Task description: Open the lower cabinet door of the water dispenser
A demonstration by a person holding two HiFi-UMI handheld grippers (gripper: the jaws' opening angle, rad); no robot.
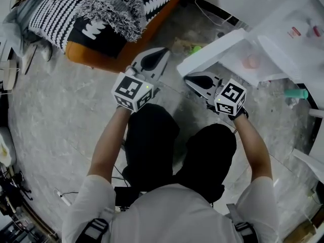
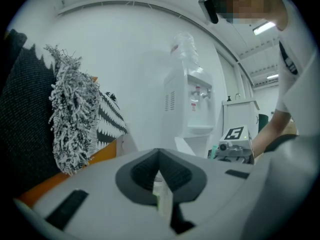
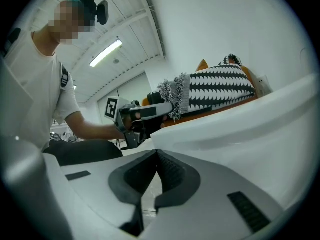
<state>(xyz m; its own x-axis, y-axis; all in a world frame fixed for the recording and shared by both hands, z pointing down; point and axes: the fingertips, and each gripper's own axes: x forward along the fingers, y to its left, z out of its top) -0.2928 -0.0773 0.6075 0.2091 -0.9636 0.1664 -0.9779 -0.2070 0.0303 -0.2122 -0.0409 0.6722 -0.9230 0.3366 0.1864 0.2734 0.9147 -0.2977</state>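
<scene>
The white water dispenser (image 1: 298, 29) stands at the upper right of the head view, and in the left gripper view the dispenser (image 2: 192, 109) carries a bottle on top. Its lower cabinet door (image 1: 212, 49) stands swung out over the floor, showing a pinkish thing (image 1: 251, 61) inside. My right gripper (image 1: 187, 78) is shut on nothing, its tips just below the door's free edge. From its own view the right gripper (image 3: 156, 154) has the door panel (image 3: 250, 124) close on the right. My left gripper (image 1: 165, 51) is shut and empty, left of the door. The left gripper (image 2: 159, 153) points level toward the dispenser.
An orange sofa (image 1: 96, 59) with black-and-white cushions and a shaggy throw (image 1: 109, 9) sits at the upper left. A green item (image 1: 195, 48) lies on the floor by the door. A teal bottle (image 1: 296, 93) lies at the right. My knees are below both grippers.
</scene>
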